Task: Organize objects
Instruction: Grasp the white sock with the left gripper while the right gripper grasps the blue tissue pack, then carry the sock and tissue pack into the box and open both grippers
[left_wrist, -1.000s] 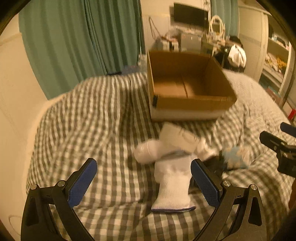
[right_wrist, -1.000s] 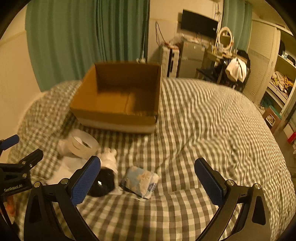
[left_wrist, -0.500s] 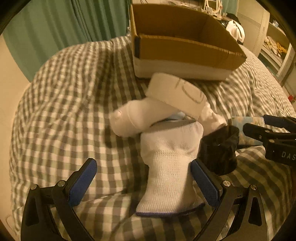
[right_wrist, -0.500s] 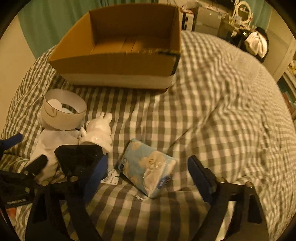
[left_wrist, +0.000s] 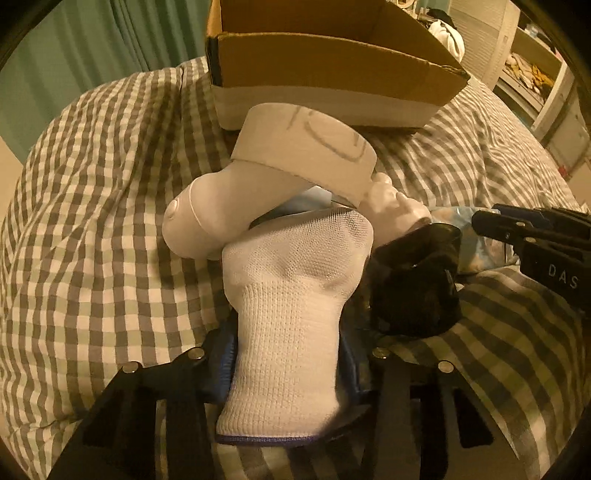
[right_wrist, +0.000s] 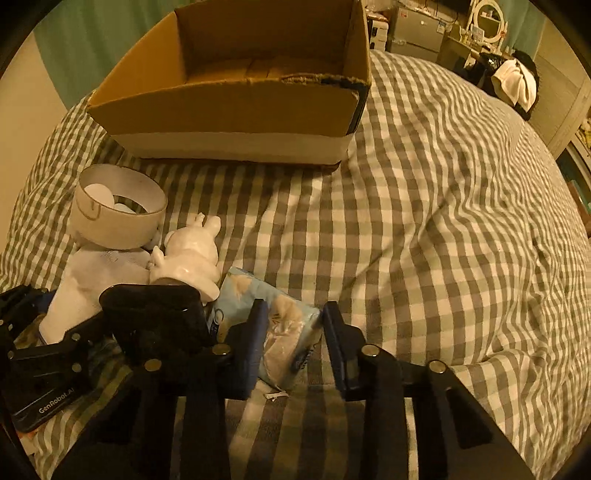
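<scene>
On a checked bed lies a pile: a white sock (left_wrist: 291, 306), a wide tape ring (left_wrist: 306, 147), a white figurine (right_wrist: 188, 254), a black cup-like object (left_wrist: 417, 288) and a pale blue tissue pack (right_wrist: 280, 332). My left gripper (left_wrist: 288, 365) is shut on the white sock's cuff end. My right gripper (right_wrist: 291, 343) has its pads on both sides of the tissue pack, closed onto it. An open, empty cardboard box (right_wrist: 236, 99) stands just behind the pile.
The checked bedspread (right_wrist: 443, 221) stretches away to the right of the box. Green curtains (left_wrist: 92, 51) hang behind the bed. Shelves and furniture (left_wrist: 528, 62) stand at the far right.
Both grippers moved down and forward into the pile. The left one closed on the white sock; the right one closed around the tissue pack.
</scene>
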